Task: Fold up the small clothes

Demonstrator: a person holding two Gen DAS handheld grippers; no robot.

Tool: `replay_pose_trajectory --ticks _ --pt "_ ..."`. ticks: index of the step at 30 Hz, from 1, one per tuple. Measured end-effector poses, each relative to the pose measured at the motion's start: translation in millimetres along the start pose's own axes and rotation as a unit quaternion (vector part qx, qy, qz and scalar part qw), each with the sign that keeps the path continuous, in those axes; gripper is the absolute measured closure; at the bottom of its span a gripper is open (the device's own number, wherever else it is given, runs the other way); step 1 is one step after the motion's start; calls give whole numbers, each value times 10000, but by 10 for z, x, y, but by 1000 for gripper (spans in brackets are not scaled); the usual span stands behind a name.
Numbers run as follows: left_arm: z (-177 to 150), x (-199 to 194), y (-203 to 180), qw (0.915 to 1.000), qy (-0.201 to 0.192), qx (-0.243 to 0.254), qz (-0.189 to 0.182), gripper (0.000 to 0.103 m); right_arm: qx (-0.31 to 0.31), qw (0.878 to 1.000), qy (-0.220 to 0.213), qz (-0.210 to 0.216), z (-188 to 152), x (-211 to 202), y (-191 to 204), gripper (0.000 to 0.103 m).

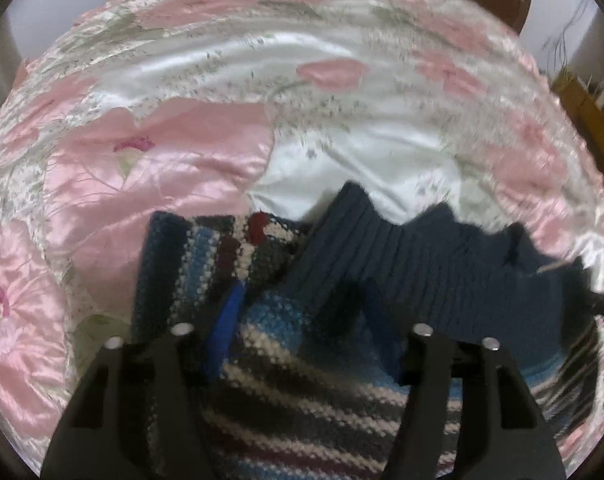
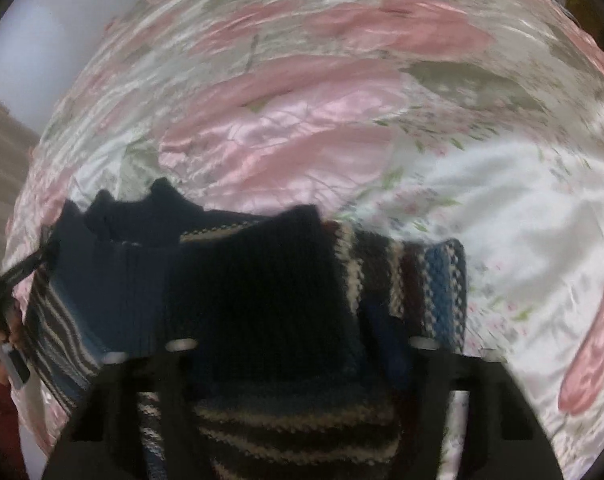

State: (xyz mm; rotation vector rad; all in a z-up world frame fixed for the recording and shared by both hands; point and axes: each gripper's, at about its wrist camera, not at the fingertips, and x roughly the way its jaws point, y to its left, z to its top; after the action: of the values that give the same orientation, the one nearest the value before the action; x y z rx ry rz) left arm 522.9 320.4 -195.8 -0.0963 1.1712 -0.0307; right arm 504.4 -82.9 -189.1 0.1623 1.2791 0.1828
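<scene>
Two tongs spread wide, left tongs, right tongs, striped knit sweater lying between their fingers, floral bedspread beneath.

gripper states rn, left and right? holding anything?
Left gripper: open, fingers wide over the striped knit sweater, not clamped.
Right gripper: open, fingers straddling the sweater's dark ribbed part.
</scene>
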Motion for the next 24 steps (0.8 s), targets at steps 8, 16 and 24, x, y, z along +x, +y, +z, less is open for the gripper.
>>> replay_pose_trajectory --ticks 8,16,24 --pt "-79 -352 89 9965 -780 -216 -213 94 108 9952 -810 540 -36 -407 -219 94" --pt "-167 -33 28 9993 -267 -102 261 93 715 9962 -478 118 -94 -19 -363 92" --pt "-446 -602 186 9995 -223 -92 -189 50 714 9958 -531 204 -388 -528 -447 55"
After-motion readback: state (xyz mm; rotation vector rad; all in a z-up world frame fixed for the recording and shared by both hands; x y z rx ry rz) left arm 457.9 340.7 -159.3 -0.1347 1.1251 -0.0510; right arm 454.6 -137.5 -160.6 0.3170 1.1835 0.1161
